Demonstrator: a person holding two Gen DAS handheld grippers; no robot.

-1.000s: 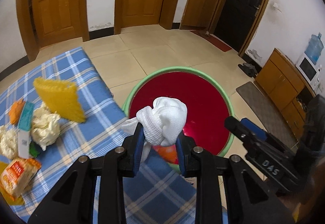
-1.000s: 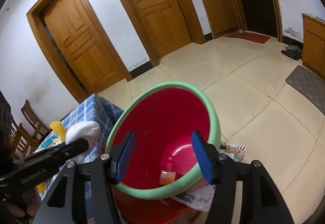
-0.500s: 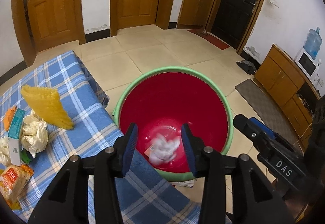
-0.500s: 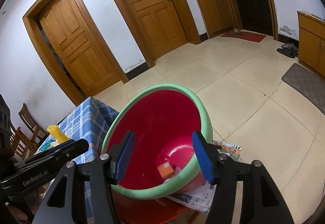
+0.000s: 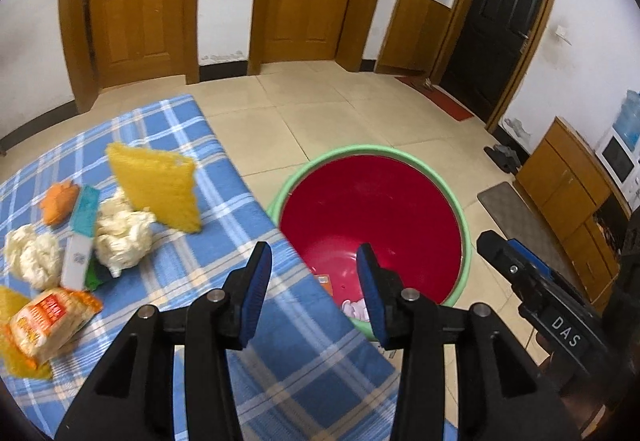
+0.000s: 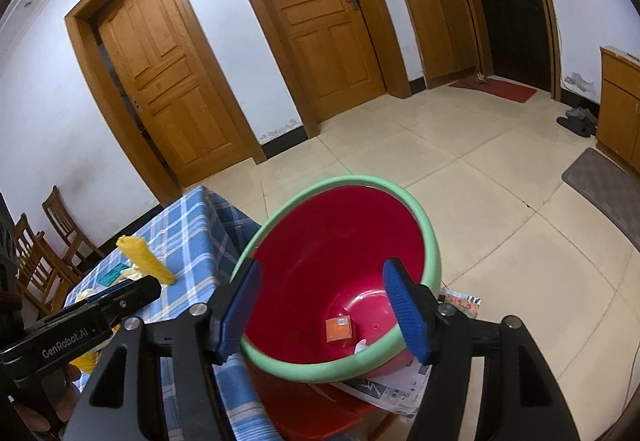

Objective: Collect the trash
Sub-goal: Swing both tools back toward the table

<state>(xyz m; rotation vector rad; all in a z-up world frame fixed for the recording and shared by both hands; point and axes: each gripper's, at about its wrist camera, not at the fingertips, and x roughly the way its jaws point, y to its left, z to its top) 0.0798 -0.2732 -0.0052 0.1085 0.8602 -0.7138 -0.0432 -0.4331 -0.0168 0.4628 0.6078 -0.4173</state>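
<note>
Now tissue (image 5: 356,308) below left tongs (image 5: 316,281)

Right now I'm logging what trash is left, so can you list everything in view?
Basin: one, red with green rim, on the floor beside the table.
Wad: one, white, in the basin.
Orange box: one, in the basin.
Tablecloth: one, blue plaid, on the table.
Yellow mesh: one, propped up on the cloth.
Paper wads: two, cream, on the cloth.
Snack bag: one, orange, at the cloth's near edge.
Left tool: open, empty.
Right tool: open, empty, over the basin.
</note>
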